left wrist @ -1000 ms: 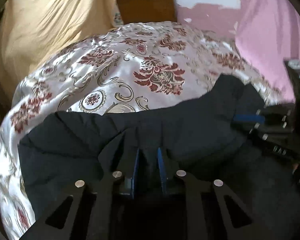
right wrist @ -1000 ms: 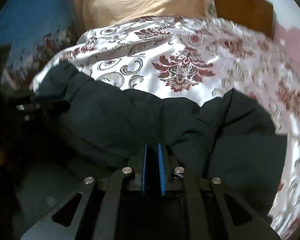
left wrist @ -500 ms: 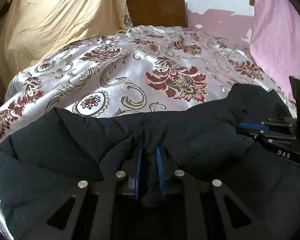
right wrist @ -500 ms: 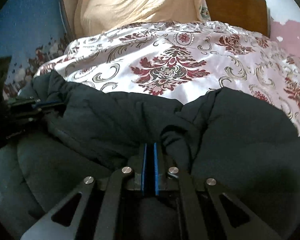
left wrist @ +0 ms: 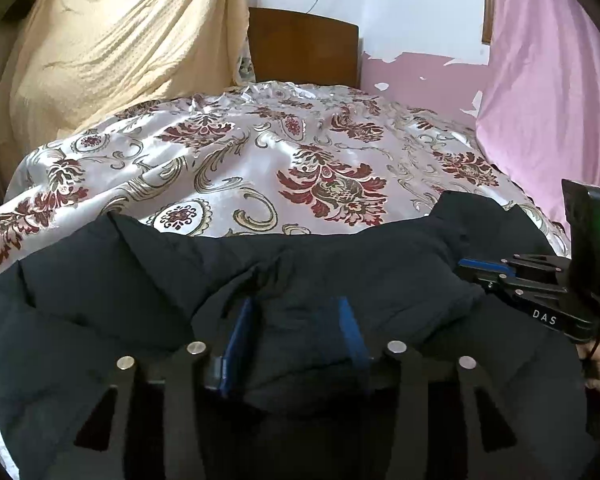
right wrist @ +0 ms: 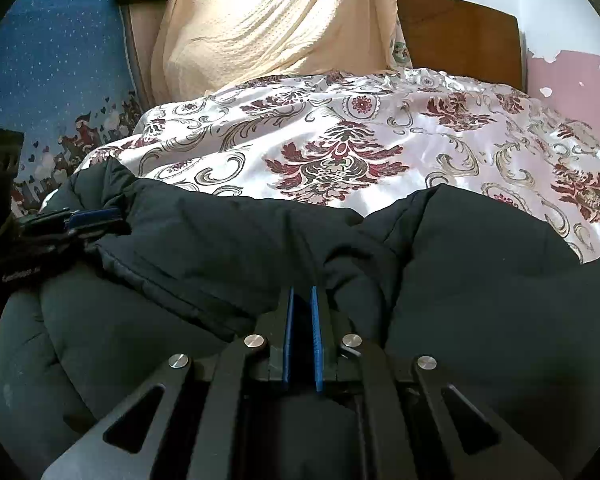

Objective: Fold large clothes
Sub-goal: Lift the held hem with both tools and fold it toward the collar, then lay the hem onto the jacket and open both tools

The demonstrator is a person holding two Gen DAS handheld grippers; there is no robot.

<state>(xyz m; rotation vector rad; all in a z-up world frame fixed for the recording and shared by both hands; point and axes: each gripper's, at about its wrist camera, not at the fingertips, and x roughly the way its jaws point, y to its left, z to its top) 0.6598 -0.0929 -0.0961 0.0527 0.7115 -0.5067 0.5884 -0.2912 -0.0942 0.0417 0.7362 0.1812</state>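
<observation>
A large black padded jacket (left wrist: pixel 100 300) lies across the near part of the bed, folded over itself. My left gripper (left wrist: pixel 296 304) rests low on it. Its jaws are opening, the blue pads (left wrist: pixel 240 332) stand apart, and a loose bulge of jacket sits between them, unpinched. In the right wrist view the same jacket (right wrist: pixel 480 280) fills the foreground, and my right gripper (right wrist: pixel 300 292) is shut on a fold of it. Each gripper shows in the other's view: the right gripper (left wrist: pixel 480 266) at the jacket's right end, the left gripper (right wrist: pixel 96 216) at its left end.
The bed carries a shiny white bedspread (left wrist: pixel 260 160) with red floral figures, bare beyond the jacket. A brown headboard (left wrist: pixel 304 48) stands at the far end. Yellow cloth (left wrist: pixel 100 60) hangs at the left, a pink curtain (left wrist: pixel 548 100) at the right, and blue patterned fabric (right wrist: pixel 52 60) further left.
The left gripper's pads, pinched on the jacket before, have spread apart. Both grippers have come down and the jacket's edge has settled flatter on the bed. The right stays shut.
</observation>
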